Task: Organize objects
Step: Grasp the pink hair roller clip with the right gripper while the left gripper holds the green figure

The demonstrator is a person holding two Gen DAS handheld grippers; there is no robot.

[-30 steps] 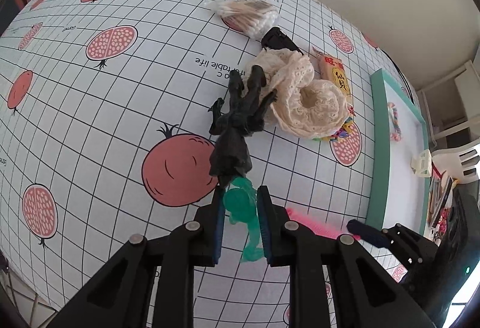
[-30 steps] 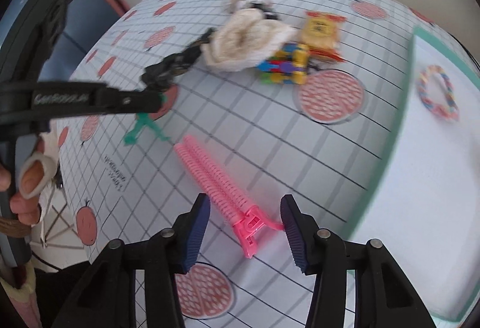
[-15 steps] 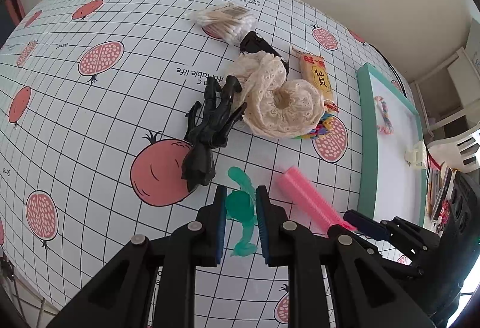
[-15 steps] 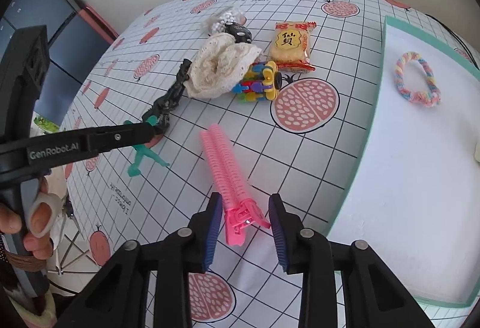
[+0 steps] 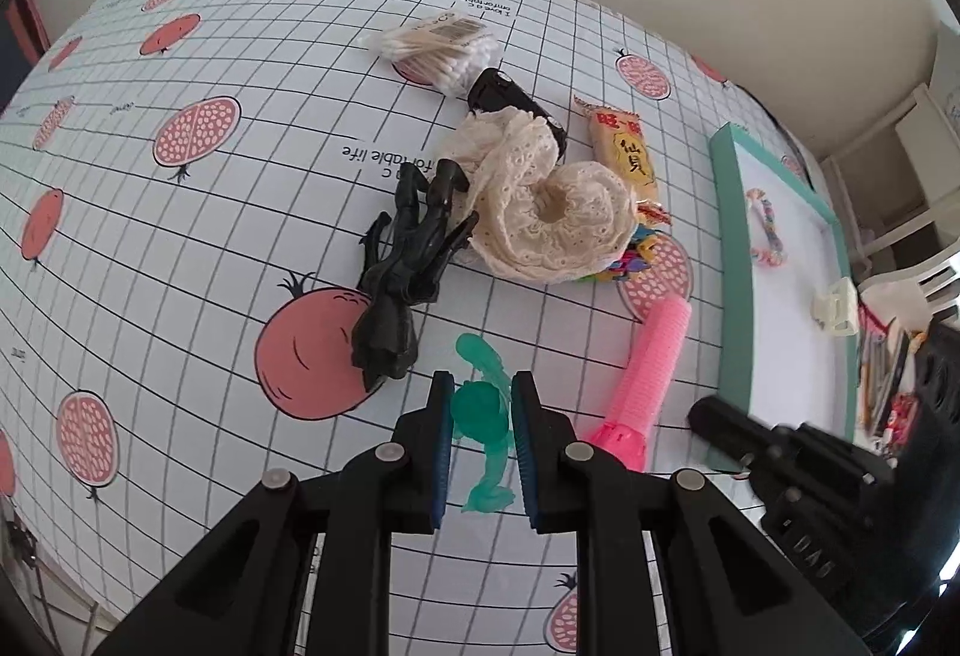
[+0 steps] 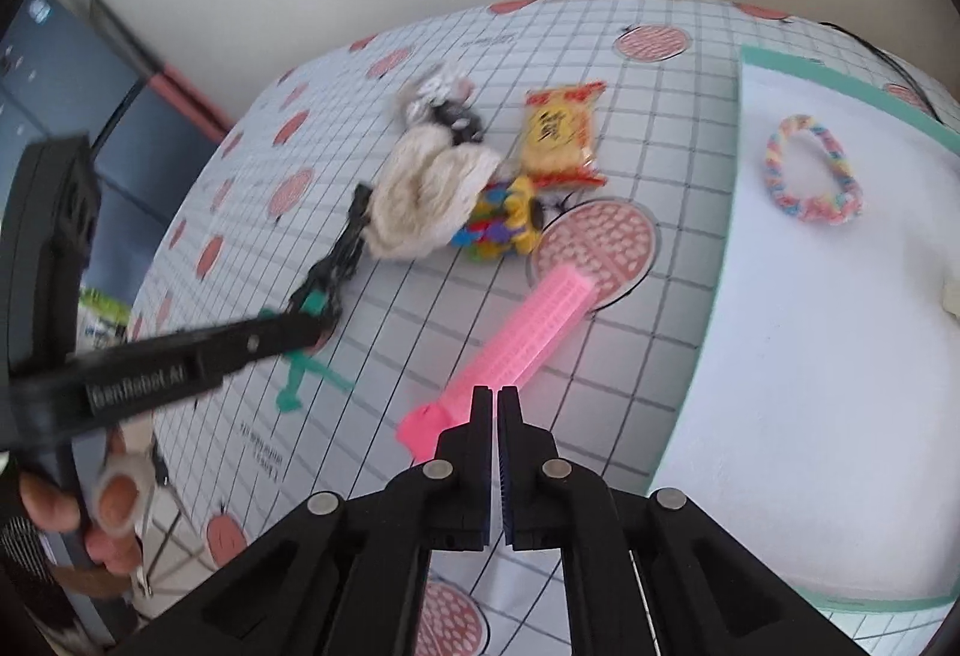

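Observation:
My left gripper [image 5: 478, 407] is shut on a translucent green toy figure [image 5: 480, 410], whose legs hang below the fingers. The right wrist view shows the same left gripper [image 6: 312, 323] holding the green figure [image 6: 297, 377] just above the tablecloth. My right gripper [image 6: 495, 401] is shut on the tab end of a pink hair clip [image 6: 528, 332], which points away toward the pile. From the left wrist view the pink clip [image 5: 651, 374] slants beside the tray. A black toy figure [image 5: 396, 278] lies against a cream lace cloth [image 5: 540, 218].
A teal-rimmed white tray [image 6: 729, 212] at the right holds a pastel braided bracelet [image 6: 813, 176] and a small white clip [image 5: 834, 305]. A snack packet [image 5: 624, 155], a colourful block toy [image 6: 504, 224], a bag of cotton swabs [image 5: 438, 47] and a black object [image 5: 504, 95] sit behind. A hand [image 6: 114, 500] grips the left tool.
My right gripper has gone from open around the pink clip's end to shut on it, and the clip has swung round. The left gripper keeps the green figure and has drawn back slightly.

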